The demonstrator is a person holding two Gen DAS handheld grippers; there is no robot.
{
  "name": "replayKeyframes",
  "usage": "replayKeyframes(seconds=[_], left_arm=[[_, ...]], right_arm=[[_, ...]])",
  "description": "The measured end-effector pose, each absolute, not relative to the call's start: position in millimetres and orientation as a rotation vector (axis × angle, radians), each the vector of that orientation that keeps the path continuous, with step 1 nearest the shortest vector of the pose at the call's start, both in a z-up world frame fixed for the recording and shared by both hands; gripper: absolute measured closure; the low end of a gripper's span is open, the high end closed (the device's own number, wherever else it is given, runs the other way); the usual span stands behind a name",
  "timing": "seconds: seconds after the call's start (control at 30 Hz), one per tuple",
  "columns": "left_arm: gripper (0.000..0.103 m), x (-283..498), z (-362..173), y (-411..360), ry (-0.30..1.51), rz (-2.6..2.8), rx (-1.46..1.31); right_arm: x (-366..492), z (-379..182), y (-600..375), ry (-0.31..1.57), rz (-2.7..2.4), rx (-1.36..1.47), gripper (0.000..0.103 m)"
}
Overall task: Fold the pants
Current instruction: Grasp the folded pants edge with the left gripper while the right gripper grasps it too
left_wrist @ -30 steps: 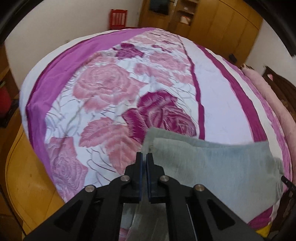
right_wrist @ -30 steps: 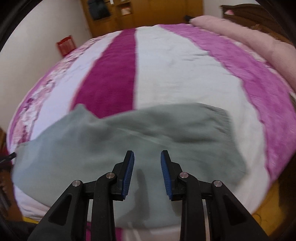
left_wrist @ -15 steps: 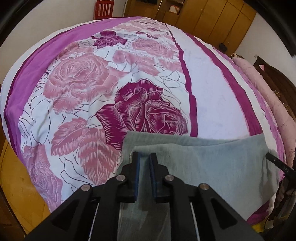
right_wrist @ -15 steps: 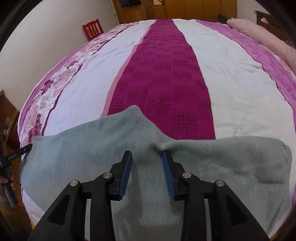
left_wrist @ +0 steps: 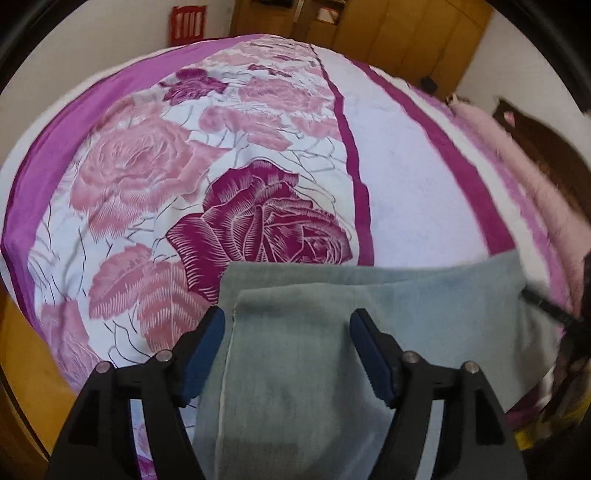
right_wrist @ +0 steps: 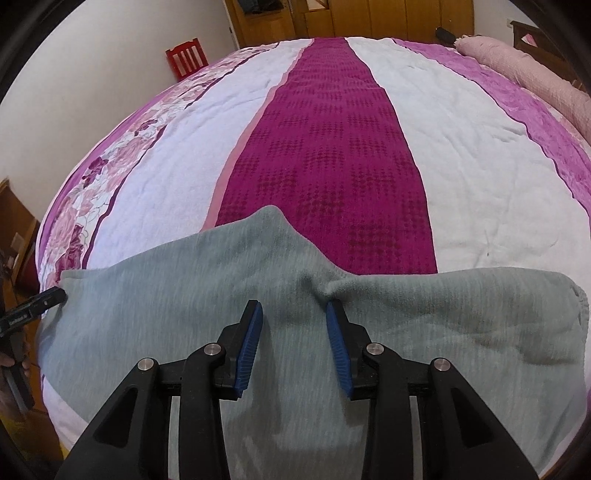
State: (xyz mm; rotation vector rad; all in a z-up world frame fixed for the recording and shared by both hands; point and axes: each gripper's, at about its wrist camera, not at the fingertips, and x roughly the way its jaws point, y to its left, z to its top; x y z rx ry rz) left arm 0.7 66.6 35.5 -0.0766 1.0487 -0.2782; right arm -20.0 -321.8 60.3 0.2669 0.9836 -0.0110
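Pants point(right_wrist: 207, 317): grey-green, soft fleecy knit, lying flat on the bed along its near edge, in the lower part of both views.
Long axis: runs left to right across each frame, parallel to the bed's near edge; which end is the waist I cannot tell.
Layers: in the left wrist view one hemmed layer point(left_wrist: 295, 354) lies on top of another, a stitched seam running down its left side.
Shape: in the right wrist view a rounded peak of cloth rises at the upper middle, with a crease beside it near the right finger.
Left hand-held gripper point(left_wrist: 286, 319): fingers spread wide over the upper layer, blue pads clear of the cloth on both sides, nothing pinched.
Right hand-held gripper point(right_wrist: 293, 314): fingers apart above the middle of the pants, holding nothing.
Bed point(right_wrist: 480, 177): covered in a bedspread with white, magenta and lilac stripes; a rose print point(left_wrist: 258, 221) fills the centre of the left wrist view.
Pink blanket point(right_wrist: 517, 70): fuzzy roll along the upper right.
Red chair point(right_wrist: 184, 61): against the wall, upper left.
Wardrobe point(left_wrist: 406, 26): wooden doors at the top.
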Motion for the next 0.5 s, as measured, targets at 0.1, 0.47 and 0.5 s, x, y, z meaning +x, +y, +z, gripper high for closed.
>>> replayKeyframes(seconds=[0.1,0.47,0.5], left_arm=[[0.03,0.6,32.5,63.3,1.039,-0.291,-0.036],[0.09,5.7,35.1,68.0,1.01,-0.28,-0.091],[0.091,3.2,36.7,68.5,0.999,-0.282,-0.096]], right_arm=[[-20.0,58.2,-321.1,0.985,-0.014,0.263,0.066],[-15.6,61.0,-318.0,0.964,0.014,0.24,0.066],[-14.3,62.9,-317.8,0.946,0.023,0.236,0.066]])
